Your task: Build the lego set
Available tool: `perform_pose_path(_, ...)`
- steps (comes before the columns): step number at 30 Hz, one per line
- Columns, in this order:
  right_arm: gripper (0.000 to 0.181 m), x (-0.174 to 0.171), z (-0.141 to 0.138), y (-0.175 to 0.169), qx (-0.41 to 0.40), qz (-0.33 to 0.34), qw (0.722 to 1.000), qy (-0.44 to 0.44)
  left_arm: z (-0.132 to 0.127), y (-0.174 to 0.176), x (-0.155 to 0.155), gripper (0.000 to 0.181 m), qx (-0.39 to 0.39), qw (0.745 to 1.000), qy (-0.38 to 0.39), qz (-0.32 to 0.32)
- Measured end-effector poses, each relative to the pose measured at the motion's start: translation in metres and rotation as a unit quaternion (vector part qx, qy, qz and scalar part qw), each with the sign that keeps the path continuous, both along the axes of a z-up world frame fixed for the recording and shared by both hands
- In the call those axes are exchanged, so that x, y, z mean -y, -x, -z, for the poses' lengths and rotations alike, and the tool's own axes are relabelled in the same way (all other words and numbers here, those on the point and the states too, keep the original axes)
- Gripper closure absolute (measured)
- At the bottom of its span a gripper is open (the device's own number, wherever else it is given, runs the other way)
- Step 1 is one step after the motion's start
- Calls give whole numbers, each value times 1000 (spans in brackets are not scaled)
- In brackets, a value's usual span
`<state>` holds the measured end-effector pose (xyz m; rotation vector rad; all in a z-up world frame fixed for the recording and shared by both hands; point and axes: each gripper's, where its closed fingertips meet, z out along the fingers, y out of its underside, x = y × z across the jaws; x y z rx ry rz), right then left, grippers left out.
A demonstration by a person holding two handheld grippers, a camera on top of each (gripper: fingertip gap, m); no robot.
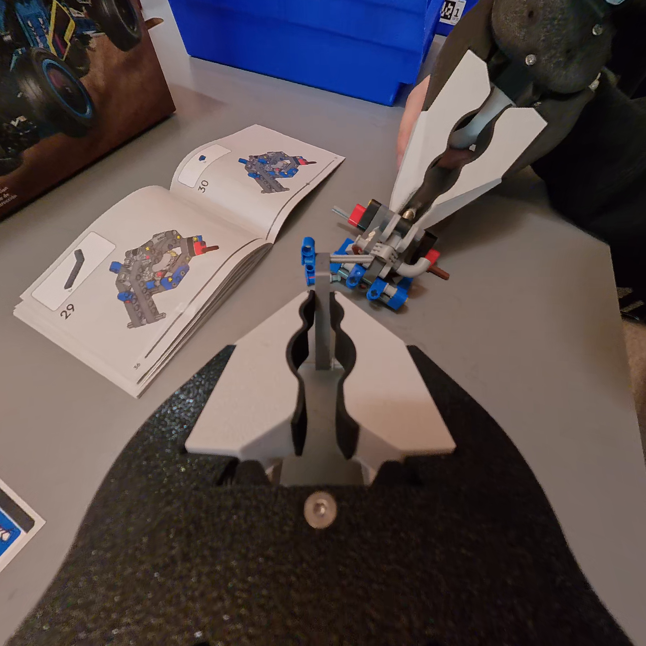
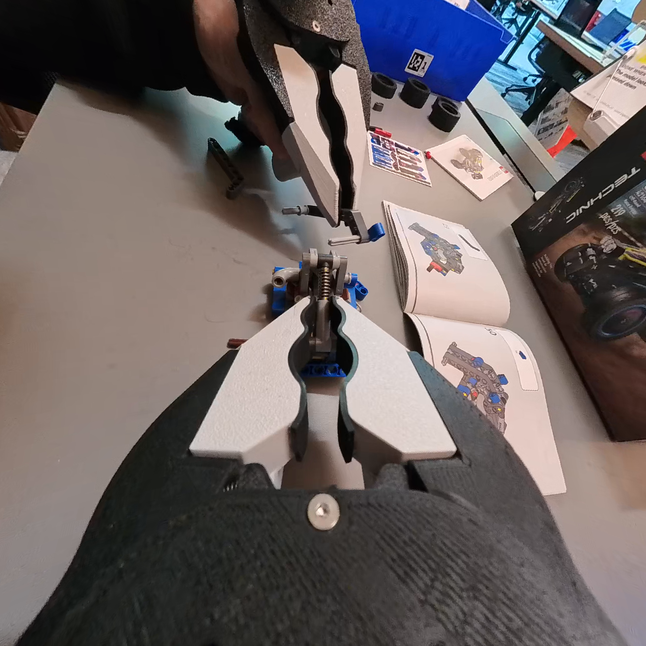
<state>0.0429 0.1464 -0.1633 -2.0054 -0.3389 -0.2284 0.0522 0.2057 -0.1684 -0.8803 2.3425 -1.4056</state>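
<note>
Nearest, left gripper clamped on a grey L-shaped lego beam with blue connectors and a grey axle, held above the grey tabletop just short of the blue-and-grey lego assembly. Beyond, right gripper pinched on that assembly's grey sprung shock absorber, assembly resting mid-table. Open instruction booklet beside; bare surface toward the table's edge, blue plastic bin farthest.

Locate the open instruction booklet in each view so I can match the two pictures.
Left wrist view: the open white paper instruction booklet lies left of centre on the grey table, left of the blue-and-grey brick assembly.
Right wrist view: the booklet lies right of centre, between the assembly and the dark cardboard set box.
Shared landmark: the blue plastic bin at the table's far edge.
</note>
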Motion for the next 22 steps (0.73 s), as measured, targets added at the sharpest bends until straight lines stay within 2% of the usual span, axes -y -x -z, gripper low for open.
perform_pose_path(22, 168, 1, 5, 3, 4, -11, 1000, 15, -1, 0, 0, 176, -1, 1000, 6, 3)
